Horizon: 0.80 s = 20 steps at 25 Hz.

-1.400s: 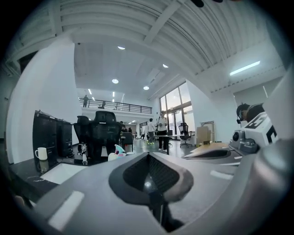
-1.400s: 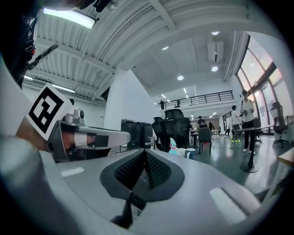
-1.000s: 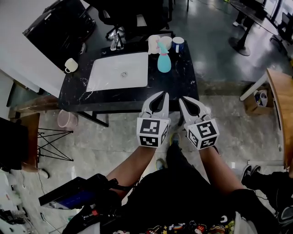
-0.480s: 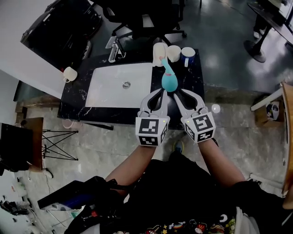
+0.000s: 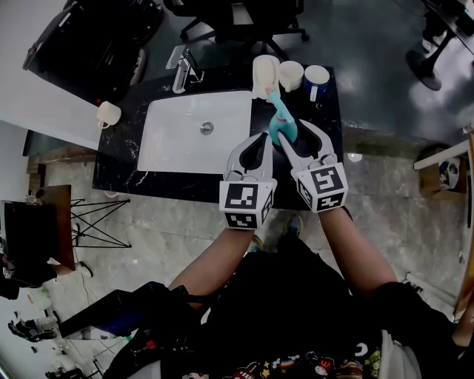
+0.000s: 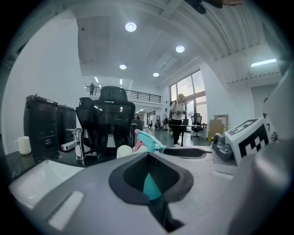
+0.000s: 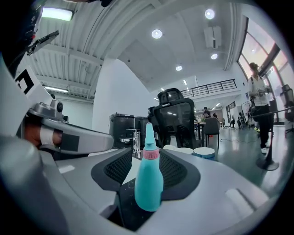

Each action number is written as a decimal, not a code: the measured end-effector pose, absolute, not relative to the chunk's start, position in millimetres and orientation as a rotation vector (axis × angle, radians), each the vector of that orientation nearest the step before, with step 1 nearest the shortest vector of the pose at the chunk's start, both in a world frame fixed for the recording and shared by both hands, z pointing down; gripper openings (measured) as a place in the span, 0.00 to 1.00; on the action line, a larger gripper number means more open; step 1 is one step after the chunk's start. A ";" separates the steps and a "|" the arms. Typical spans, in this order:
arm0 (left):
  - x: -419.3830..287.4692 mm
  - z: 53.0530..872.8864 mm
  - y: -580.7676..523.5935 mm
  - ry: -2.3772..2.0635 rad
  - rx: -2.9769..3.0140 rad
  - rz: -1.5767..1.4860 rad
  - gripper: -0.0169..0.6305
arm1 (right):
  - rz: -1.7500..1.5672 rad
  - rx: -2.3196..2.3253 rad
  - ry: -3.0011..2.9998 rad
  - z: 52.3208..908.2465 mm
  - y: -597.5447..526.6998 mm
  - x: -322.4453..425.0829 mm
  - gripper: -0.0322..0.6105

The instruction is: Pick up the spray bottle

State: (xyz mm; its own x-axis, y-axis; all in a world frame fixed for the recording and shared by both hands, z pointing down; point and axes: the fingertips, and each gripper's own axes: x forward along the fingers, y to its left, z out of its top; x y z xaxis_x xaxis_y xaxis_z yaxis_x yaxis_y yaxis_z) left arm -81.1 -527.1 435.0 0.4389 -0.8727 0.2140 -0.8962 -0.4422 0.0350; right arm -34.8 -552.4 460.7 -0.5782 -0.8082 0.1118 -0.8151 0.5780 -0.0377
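The spray bottle (image 5: 282,127) is teal with a pink collar and stands upright on the black marble counter (image 5: 124,158), right of the sink. My right gripper (image 5: 295,133) is open, one jaw on each side of the bottle. In the right gripper view the bottle (image 7: 148,183) stands between the ribbed pads (image 7: 117,172) of the right gripper (image 7: 146,151), with a gap on both sides. My left gripper (image 5: 252,142) hovers just left of the bottle and is shut on nothing. In the left gripper view the bottle (image 6: 149,141) shows beyond the left gripper (image 6: 148,156).
A white sink basin (image 5: 196,133) with a faucet (image 5: 185,70) fills the counter's middle. Behind the bottle stand a cream container (image 5: 264,74), a white cup (image 5: 290,74) and a blue mug (image 5: 317,80). A white mug (image 5: 109,113) sits far left. A black chair (image 5: 237,18) stands behind.
Both grippers moved forward over the counter. The right gripper's jaws came round the spray bottle, which before stood well ahead of them. The left gripper stayed shut.
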 end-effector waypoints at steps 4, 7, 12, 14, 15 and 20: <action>-87.6 440.7 -537.3 -1.586 2.520 0.263 0.03 | 0.141 1.394 -2.722 464.4 -567.4 -39.8 0.38; -91.2 443.5 -544.2 -1.597 2.503 0.270 0.03 | 0.146 1.389 -2.732 464.6 -577.7 -44.0 0.39; -97.5 446.4 -552.1 -1.618 2.484 0.288 0.03 | 0.147 1.384 -2.741 465.6 -592.0 -52.4 0.40; -101.6 447.5 -554.9 -1.628 2.476 0.295 0.03 | 0.131 1.402 -2.724 466.7 -596.2 -53.0 0.34; -103.5 447.8 -556.3 -1.632 2.474 0.297 0.03 | 0.123 1.417 -2.712 466.9 -597.7 -52.0 0.32; -108.0 446.8 -559.9 -1.628 2.473 0.293 0.03 | 0.108 1.465 -2.680 461.9 -598.0 -45.9 0.31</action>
